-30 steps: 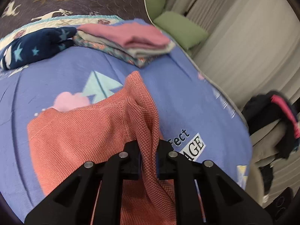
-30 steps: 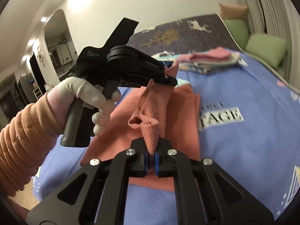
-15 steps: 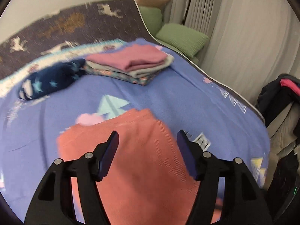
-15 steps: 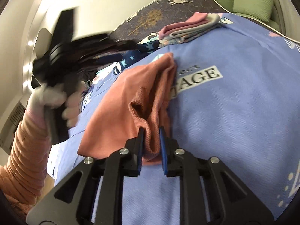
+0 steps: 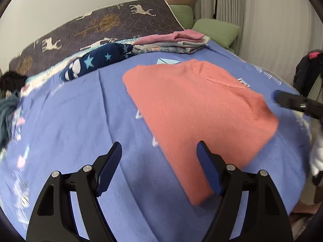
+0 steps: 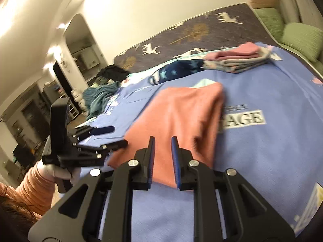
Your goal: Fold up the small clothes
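While the big blue bedspread (image 5: 66,121) fills both views, your coral garment (image 5: 197,109) lies flat on it, spread out near the middle, its far edge just short of the printed "AGE" label (image 6: 242,119). Behind it, by the dark deer-print mattress (image 5: 113,22) standing against the wall, sits the stack of folded clothes (image 5: 171,43), pink on top, with a navy star-print piece (image 5: 97,61) just beside it on the left. Green cushions (image 6: 300,36) line the far right. Your left gripper (image 5: 159,169) hangs above the bedspread with its jaws spread wide and nothing between them, its right finger over the garment's near edge. Your right gripper (image 6: 163,159) is parted only narrowly, gripping nothing, poised over the garment's near hem. I cannot tell whether it touches the cloth.
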Demonstrator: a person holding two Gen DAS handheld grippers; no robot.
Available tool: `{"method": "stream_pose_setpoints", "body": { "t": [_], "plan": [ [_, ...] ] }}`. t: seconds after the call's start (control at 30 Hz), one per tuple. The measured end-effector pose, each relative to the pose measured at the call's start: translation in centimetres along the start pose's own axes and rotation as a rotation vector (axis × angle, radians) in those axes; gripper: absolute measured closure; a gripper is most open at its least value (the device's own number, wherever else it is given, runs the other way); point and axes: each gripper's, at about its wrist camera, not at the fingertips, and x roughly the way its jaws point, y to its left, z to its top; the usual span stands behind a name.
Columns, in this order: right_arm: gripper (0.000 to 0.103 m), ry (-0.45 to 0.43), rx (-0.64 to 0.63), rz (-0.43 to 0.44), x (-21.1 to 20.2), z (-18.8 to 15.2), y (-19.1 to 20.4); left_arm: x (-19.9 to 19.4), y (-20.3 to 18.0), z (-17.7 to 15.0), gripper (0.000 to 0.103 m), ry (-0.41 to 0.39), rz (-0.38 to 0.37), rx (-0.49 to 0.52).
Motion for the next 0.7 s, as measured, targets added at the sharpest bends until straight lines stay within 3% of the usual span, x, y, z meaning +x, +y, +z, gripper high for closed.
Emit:
{"method": "stream_pose_setpoints", "body": {
  "t": [0.07, 0.17, 0.2, 0.3, 0.43, 0.5, 0.7],
  "plan": [
    [0.085, 0.022, -0.008, -0.037, 1.0, 0.0, 0.0, 0.1, 0.0, -0.8, 0.026, 0.017, -0.001, -0.006],
    [0.086, 0.1, 0.003, -0.254, 3.0, -0.9, -1.9, -0.4, -0.1, -2.0, 0.026, 0.023, 0.004, -0.012],
    [0.088, 0.125, 0.025, -0.279, 3.4, -1.2, -2.7, -0.8, 0.0, -2.4, 0.026, 0.016, -0.01, -0.019],
    [0.083, 0.134, 0.138, -0.235, 3.1, -1.6, -4.7, -1.8, -0.5, -3.6, 0.024, 0.006, -0.042, 0.004],
    [0.081, 0.141, 0.116, -0.272, 3.3, -1.7, -4.1, -0.8, -1.6, -4.6, 0.023, 0.032, -0.006, 0.069],
    [0.081, 0.143, 0.082, -0.295, 3.6, -1.7, -3.5, 0.0, -1.6, -4.7, 0.023, 0.055, 0.036, 0.06],
    [0.08, 0.146, 0.087, -0.294, 3.4, -1.9, -3.6, 0.0, 0.0, -4.8, 0.022, 0.061, 0.059, -0.048]
  ]
}}
